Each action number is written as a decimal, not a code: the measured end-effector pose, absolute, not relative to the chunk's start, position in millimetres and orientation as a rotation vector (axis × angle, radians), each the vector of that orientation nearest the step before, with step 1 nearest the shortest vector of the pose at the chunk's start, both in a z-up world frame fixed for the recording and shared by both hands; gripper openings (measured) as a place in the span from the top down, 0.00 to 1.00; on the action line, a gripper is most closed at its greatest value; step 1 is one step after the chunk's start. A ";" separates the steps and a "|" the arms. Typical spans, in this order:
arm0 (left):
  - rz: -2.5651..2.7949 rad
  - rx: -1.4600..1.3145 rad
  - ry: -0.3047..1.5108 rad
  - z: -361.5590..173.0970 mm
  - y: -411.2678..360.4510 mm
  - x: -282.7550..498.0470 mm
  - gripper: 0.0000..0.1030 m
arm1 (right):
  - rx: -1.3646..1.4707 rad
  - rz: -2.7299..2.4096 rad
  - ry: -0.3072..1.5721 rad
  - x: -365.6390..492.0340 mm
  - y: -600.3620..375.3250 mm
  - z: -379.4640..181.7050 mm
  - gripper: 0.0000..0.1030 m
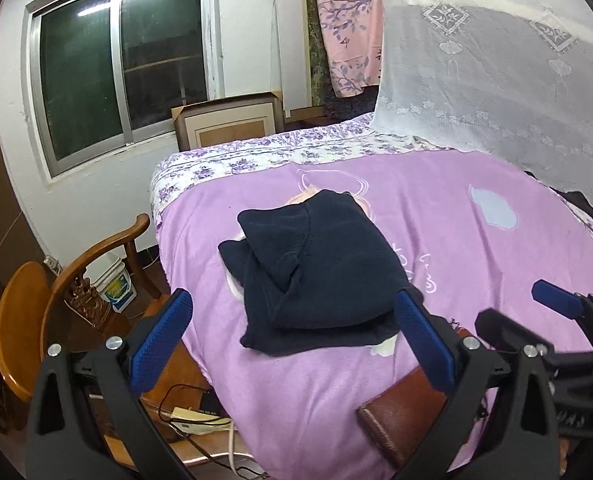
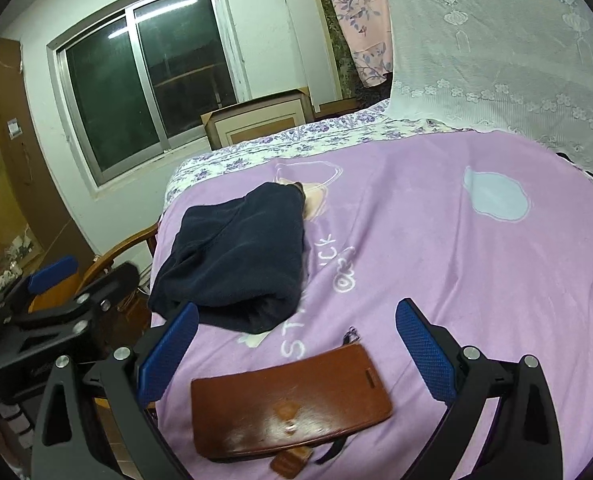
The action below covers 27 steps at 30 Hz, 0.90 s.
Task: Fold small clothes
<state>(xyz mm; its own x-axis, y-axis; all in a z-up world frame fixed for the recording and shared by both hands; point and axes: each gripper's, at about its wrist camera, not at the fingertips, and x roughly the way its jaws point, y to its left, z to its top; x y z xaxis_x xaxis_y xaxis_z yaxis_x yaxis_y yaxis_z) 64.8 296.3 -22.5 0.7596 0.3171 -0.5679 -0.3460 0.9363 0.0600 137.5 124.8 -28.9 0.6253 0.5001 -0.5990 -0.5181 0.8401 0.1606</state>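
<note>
A dark navy garment [image 1: 316, 264] lies folded in a compact bundle on the purple blanket [image 1: 476, 264], near the bed's left side. In the right wrist view the same garment [image 2: 236, 260] sits ahead and to the left. My left gripper [image 1: 292, 320] hovers just short of the bundle's near edge, jaws wide open and empty. My right gripper [image 2: 296, 332] is open too, with nothing between its blue pads, held over a brown leather case [image 2: 288, 400]. The right gripper [image 1: 552, 300] also shows at the right edge of the left wrist view.
A wooden chair [image 1: 76, 288] and a white bucket [image 1: 116, 284] stand left of the bed. Cables and a power strip [image 1: 196, 420] lie on the floor. A white lace net [image 1: 496, 80] hangs over the bed's far right. A framed picture [image 1: 228, 124] leans under the window.
</note>
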 end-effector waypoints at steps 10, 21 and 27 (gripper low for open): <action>0.311 -0.036 0.613 -27.5 308.8 65.5 0.04 | -0.020 0.534 0.656 121.7 135.3 -25.8 0.03; 0.332 -0.030 0.639 -32.5 296.4 73.7 0.04 | -0.026 0.546 0.665 132.3 124.3 -32.0 0.03; 0.333 -0.016 0.641 -32.8 291.2 74.5 0.04 | 0.004 0.539 0.666 136.7 117.2 -30.2 0.03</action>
